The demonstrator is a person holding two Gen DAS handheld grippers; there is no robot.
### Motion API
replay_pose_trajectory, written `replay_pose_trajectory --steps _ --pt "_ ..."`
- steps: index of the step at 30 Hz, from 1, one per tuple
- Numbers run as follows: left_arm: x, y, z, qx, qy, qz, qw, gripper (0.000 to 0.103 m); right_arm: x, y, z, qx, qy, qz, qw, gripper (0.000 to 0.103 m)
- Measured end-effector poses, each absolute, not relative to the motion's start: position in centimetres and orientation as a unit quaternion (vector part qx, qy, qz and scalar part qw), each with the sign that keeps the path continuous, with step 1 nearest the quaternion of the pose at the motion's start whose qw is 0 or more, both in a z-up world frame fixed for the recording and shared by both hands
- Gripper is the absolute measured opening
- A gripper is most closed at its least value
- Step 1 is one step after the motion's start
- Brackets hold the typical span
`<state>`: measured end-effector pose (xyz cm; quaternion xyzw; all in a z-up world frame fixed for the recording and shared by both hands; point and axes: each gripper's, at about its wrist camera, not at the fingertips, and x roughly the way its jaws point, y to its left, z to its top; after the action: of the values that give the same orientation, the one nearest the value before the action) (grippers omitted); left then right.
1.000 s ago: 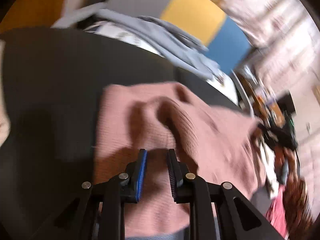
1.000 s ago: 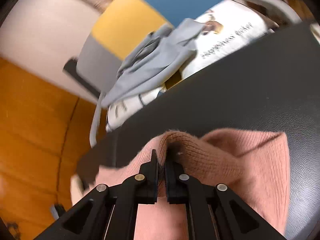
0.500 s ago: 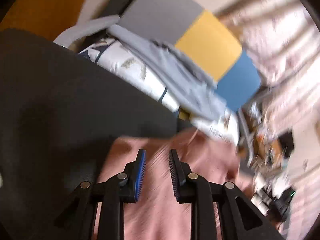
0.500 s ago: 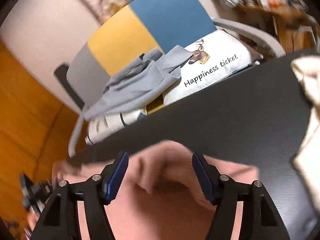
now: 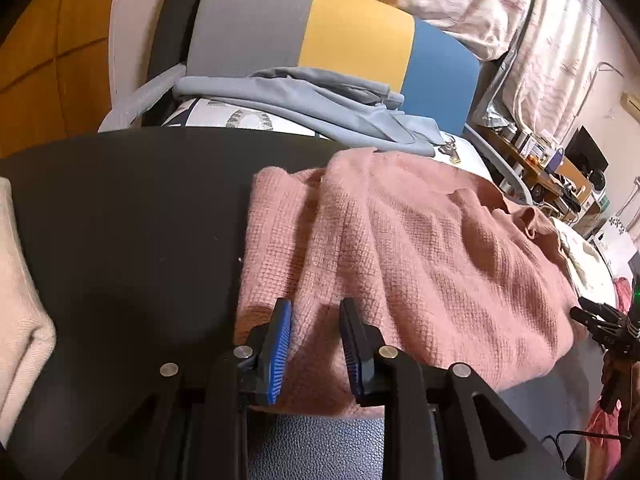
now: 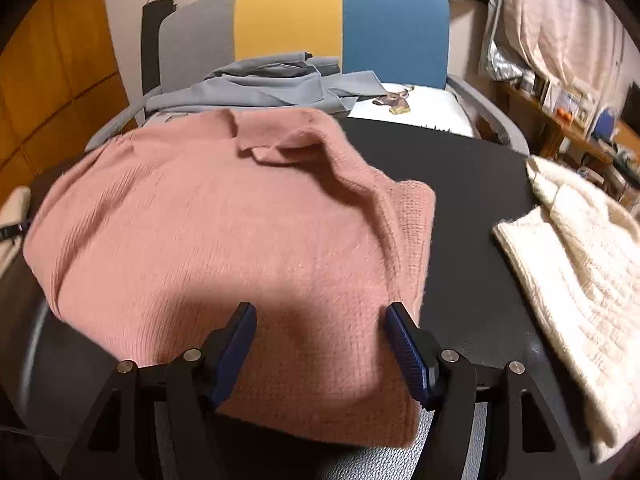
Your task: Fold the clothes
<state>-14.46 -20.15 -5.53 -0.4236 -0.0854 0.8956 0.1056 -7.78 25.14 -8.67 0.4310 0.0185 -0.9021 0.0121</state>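
A pink knit sweater (image 6: 224,248) is lying folded and rumpled on a dark round table (image 6: 472,200), filling the middle of the right wrist view and running from the centre to the right edge of the left wrist view. The right gripper (image 6: 322,320) is hovering at the bottom centre of its frame above the sweater's near edge, its jaws standing wide apart after having just opened, with only the sweater's surface showing in the gap; whether the fingertips are brushing the knit is hard to tell under their own shadow. The left gripper (image 5: 316,320) is sitting at the bottom centre of its frame over the sweater's near left corner, its jaws a narrow gap apart and having just widened a little, pinching nothing that can be seen.

A cream knit garment (image 6: 576,264) is lying at the right of the right wrist view, cut off by the frame edge. Beyond the table, a chair with a grey, yellow and blue back (image 6: 340,24) is carrying a grey garment (image 6: 264,88) draped over a white printed cushion (image 6: 424,108), most of its print being hidden. The shelves (image 5: 548,168) at the far right are too small and cluttered to make out.
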Motion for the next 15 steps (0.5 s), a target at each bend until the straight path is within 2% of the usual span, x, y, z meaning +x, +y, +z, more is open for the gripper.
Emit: replay_pose_trajectory --steps 3,6,9,11,12,13,14,15 --pt "-13.8 -20.4 -4.0 -0.4 -0.097 0.903 0.123 0.025 -7.7 25.2 -8.5 0.428 0.02 -0.903 -0.001 0.066" --pt "-13.0 -20.5 -3.2 -0.366 -0.1 0.916 0.133 0.031 -7.1 25.3 -8.4 0.428 0.003 -0.904 -0.001 0.066" --pt "-14.2 -18.9 -3.7 -0.396 -0.062 0.905 0.143 0.031 -7.3 24.8 -8.9 0.435 0.02 -0.9 -0.008 0.066" --pt "-15.4 -17.4 -4.7 -0.415 0.003 0.901 0.128 0.031 -7.4 24.3 -9.2 0.435 0.036 -0.9 -0.007 0.066" --pt "-16.5 -16.2 -5.9 -0.437 0.068 0.892 0.091 0.031 -7.5 24.0 -9.3 0.435 0.045 -0.899 -0.008 0.06" --pt "-16.9 -15.6 -6.6 -0.445 0.091 0.887 0.082 0.032 -7.7 23.8 -9.5 0.436 0.052 -0.898 -0.008 0.045" --pt "-16.8 -15.1 -6.7 -0.432 0.107 0.892 0.077 0.031 -7.9 23.6 -9.7 0.438 0.058 -0.897 -0.007 0.038" --pt "-17.0 -14.7 -6.7 -0.432 0.118 0.891 0.069 0.032 -8.0 23.5 -9.7 0.439 0.058 -0.896 -0.006 0.024"
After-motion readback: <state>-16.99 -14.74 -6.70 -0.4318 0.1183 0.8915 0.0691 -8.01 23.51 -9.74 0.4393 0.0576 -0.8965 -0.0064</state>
